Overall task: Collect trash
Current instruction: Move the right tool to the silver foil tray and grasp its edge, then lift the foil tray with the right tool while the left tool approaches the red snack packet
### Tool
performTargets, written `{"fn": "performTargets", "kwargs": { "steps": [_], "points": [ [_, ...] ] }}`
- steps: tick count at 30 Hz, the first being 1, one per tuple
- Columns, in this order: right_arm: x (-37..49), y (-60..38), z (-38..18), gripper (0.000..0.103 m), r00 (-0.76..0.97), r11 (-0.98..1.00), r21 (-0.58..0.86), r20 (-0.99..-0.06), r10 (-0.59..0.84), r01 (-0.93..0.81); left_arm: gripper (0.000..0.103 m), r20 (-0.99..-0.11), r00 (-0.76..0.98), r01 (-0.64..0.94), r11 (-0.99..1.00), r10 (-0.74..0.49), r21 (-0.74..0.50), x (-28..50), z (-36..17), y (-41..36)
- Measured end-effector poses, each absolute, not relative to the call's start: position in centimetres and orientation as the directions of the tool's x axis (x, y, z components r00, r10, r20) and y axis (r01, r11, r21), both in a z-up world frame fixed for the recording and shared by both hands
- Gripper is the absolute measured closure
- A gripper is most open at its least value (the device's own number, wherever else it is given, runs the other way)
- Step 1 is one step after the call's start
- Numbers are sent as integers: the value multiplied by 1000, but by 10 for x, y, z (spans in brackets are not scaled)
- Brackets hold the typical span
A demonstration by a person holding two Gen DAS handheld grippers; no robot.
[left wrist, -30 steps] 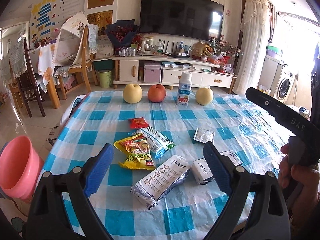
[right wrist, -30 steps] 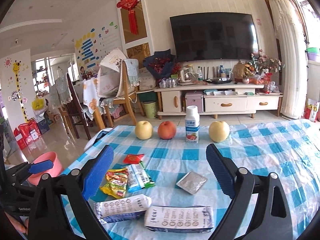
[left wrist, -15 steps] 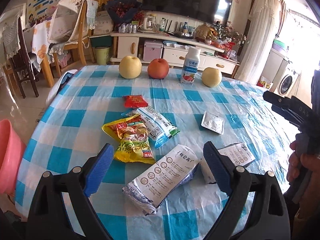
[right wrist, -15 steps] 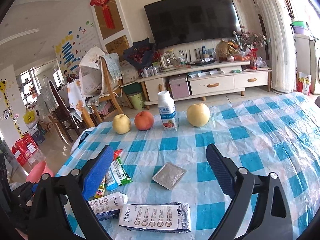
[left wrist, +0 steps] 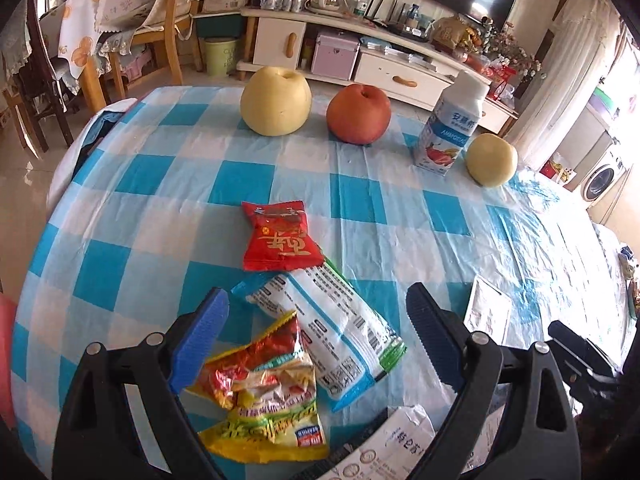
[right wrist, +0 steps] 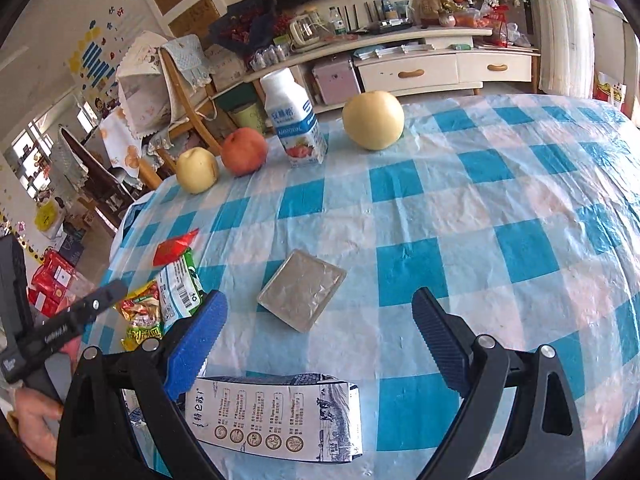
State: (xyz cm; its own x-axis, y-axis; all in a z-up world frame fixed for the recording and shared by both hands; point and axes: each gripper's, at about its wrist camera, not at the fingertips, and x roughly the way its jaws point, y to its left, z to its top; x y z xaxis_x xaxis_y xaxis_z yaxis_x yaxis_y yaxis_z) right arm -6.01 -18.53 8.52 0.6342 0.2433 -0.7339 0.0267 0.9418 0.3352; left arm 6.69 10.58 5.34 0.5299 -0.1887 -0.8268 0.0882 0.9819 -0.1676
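Wrappers lie on a blue-and-white checked tablecloth (left wrist: 160, 208). My left gripper (left wrist: 318, 330) is open just above a white-and-blue snack bag (left wrist: 336, 328) and a crumpled yellow-red wrapper (left wrist: 264, 396). A small red packet (left wrist: 280, 236) lies beyond them. My right gripper (right wrist: 316, 332) is open over a flat silver foil packet (right wrist: 302, 294), with a flattened white milk carton (right wrist: 276, 416) below it near the table edge. The right wrist view also shows the white-and-blue snack bag (right wrist: 178, 290) at left.
At the far table edge stand a yellow pear (left wrist: 276, 100), a red apple (left wrist: 358, 114), a white yogurt bottle (left wrist: 450, 124) and another pear (left wrist: 492, 160). A pink basin (left wrist: 6, 356) sits off the table's left. Chairs and a TV cabinet stand behind.
Both grippers moved forward and down toward the table. The left now hovers over the snack wrappers, the right over the foil packet. Both stay open.
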Motion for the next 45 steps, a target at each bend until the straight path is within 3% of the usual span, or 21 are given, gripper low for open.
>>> {"fn": "performTargets", "kwargs": {
  "steps": [10,19,32,35,37,45],
  "points": [
    [-28,-168,56,18,537,913,408,-770,344,-1,30,-889,446,59,994,-106,-89,111,31,97],
    [-4,-151,49,22,490,936,349,-810,322,-38,49,-903,423,40,997,-79,-69,130,22,95],
    [12,-130,42,22,455,979,173,-867,203,-107,50,-892,441,20,994,-102,-104,133,18,97],
    [16,-131,39,31,455,982,154,-871,187,-108,50,-881,457,17,992,-122,-129,129,23,100],
    [16,-134,39,43,463,985,137,-870,169,-102,50,-875,465,16,990,-133,-142,127,27,101],
    [16,-151,39,75,487,989,139,-861,150,-58,50,-848,495,25,979,-188,-203,110,46,112]
  ]
}}
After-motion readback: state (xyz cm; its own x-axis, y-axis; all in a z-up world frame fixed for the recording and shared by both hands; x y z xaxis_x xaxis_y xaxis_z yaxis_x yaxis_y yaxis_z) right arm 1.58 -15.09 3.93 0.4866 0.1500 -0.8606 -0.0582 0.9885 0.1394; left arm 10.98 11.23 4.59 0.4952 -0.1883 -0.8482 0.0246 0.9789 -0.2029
